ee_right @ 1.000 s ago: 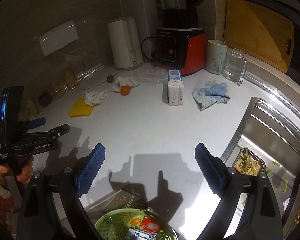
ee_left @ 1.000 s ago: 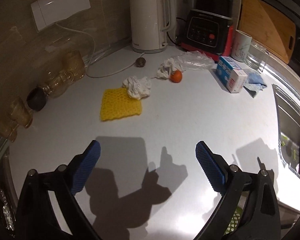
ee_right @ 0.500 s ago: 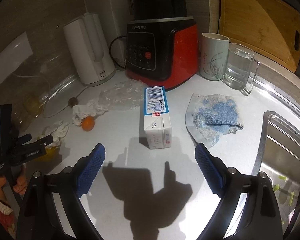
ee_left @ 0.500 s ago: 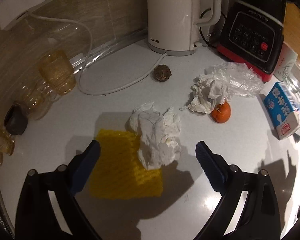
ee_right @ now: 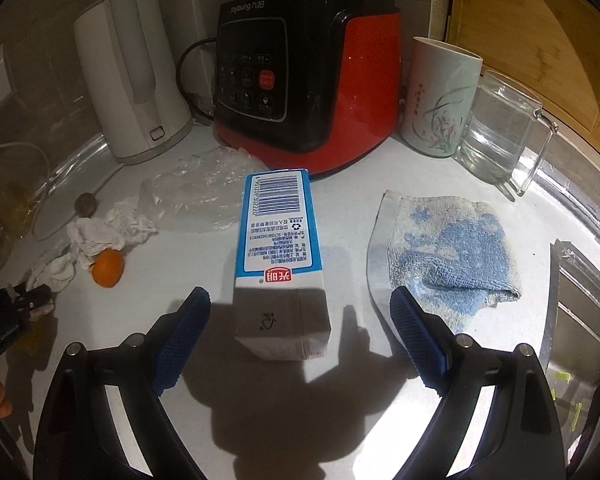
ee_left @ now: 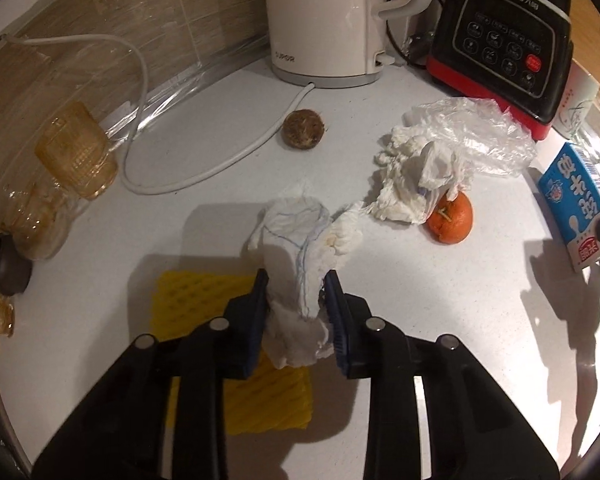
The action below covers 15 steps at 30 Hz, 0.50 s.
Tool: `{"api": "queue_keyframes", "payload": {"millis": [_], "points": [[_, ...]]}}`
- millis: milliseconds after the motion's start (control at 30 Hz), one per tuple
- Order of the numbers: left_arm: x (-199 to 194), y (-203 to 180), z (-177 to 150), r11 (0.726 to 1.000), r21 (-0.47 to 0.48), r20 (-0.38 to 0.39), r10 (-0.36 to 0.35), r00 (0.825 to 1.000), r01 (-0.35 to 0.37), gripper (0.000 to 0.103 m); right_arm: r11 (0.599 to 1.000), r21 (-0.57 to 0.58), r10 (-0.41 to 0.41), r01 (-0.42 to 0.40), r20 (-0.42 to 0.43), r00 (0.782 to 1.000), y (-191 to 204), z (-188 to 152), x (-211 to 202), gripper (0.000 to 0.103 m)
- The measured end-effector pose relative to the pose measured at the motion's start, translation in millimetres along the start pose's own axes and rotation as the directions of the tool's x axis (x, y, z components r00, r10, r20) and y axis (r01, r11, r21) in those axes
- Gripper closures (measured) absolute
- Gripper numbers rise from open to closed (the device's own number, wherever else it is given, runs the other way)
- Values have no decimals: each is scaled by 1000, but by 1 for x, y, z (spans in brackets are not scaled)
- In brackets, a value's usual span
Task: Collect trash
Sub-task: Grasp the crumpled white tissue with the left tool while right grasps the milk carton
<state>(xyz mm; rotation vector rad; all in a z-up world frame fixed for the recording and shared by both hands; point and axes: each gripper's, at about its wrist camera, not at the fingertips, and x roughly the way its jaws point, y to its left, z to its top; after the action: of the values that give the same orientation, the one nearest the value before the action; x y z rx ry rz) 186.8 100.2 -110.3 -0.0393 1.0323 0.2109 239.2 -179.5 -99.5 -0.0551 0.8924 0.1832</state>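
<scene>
My left gripper [ee_left: 296,312], low center of frame, closing w/ the tissue [ee_left: 300,248] between its pads, prob. touching. Right gripper [ee_right: 300,340] spread wide, carton [ee_right: 280,264] lying center frame, unpinched.

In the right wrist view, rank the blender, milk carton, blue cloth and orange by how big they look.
1. blender
2. milk carton and blue cloth, too alike to rank; the carton sits nearest the camera
3. orange
</scene>
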Motion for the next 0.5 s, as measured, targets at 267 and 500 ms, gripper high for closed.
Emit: {"api": "queue_keyframes", "payload": {"millis": [267, 500], "points": [[-14, 0, 3, 999, 1, 35, -36, 999, 36, 79, 999, 34, 29, -28, -39, 999, -6, 5, 15, 61], [-50, -11, -9, 997, 18, 62, -77, 995, 76, 79, 997, 58, 53, -53, -1, 999, -12, -7, -25, 61]]}}
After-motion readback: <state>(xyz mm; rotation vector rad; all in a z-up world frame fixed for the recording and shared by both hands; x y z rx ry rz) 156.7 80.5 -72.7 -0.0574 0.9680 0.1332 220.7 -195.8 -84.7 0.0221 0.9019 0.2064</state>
